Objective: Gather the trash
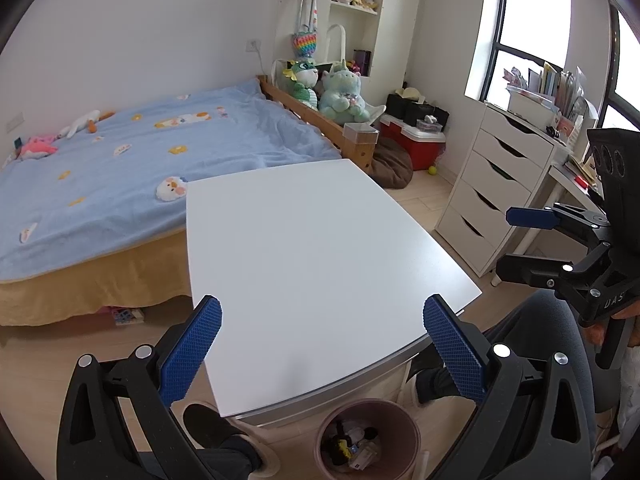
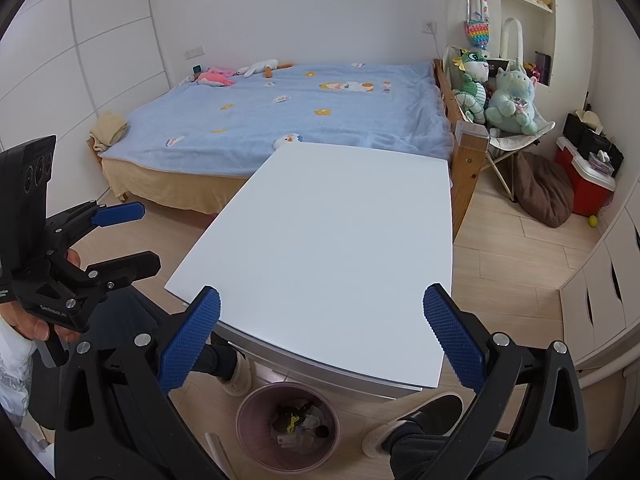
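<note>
A round pinkish trash bin (image 1: 367, 440) stands on the floor under the near edge of the white table (image 1: 320, 240); it holds several pieces of trash (image 1: 352, 446). It also shows in the right wrist view (image 2: 287, 428) with trash inside (image 2: 298, 426). My left gripper (image 1: 322, 344) is open and empty above the table's near edge. My right gripper (image 2: 320, 342) is open and empty, held level with it. Each gripper shows from the side in the other's view: the right one (image 1: 516, 240) and the left one (image 2: 136, 236), both with jaws apart. The tabletop (image 2: 340, 232) bears nothing.
A bed with a blue blanket (image 1: 140, 160) lies behind the table. A white drawer unit (image 1: 488, 184) and desk stand at the right. Plush toys (image 1: 340, 92), a red cooler (image 1: 416, 144) and a brown cushion (image 1: 392, 160) are at the back. The person's feet (image 2: 416, 424) flank the bin.
</note>
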`<state>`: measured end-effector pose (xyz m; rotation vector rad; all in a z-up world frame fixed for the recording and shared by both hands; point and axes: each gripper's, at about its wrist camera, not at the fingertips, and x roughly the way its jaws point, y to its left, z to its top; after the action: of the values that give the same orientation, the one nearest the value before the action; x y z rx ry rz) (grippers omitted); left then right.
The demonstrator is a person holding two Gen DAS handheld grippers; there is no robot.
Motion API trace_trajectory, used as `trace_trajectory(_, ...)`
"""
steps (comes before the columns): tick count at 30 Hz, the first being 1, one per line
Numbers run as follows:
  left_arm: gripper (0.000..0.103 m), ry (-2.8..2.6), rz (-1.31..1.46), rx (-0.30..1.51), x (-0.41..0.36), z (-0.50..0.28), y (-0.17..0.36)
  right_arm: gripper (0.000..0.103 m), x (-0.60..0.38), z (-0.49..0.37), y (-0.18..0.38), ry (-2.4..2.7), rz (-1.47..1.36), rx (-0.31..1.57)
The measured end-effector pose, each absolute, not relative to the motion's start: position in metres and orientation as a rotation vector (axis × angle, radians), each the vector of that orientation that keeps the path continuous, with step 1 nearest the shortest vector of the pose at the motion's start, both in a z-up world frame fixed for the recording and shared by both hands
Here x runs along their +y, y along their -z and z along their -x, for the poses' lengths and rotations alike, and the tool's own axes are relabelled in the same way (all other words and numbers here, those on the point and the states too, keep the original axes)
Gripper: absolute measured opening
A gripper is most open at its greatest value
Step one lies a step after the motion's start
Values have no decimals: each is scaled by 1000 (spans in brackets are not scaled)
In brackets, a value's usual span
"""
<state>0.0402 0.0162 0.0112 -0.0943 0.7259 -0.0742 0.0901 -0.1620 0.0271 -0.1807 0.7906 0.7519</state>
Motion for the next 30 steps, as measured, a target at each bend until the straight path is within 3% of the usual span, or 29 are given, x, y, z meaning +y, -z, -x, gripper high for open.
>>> trace_trajectory(30,97,68,82,731,8,-42,-10,100,-163,-88,-23,-752,180,794)
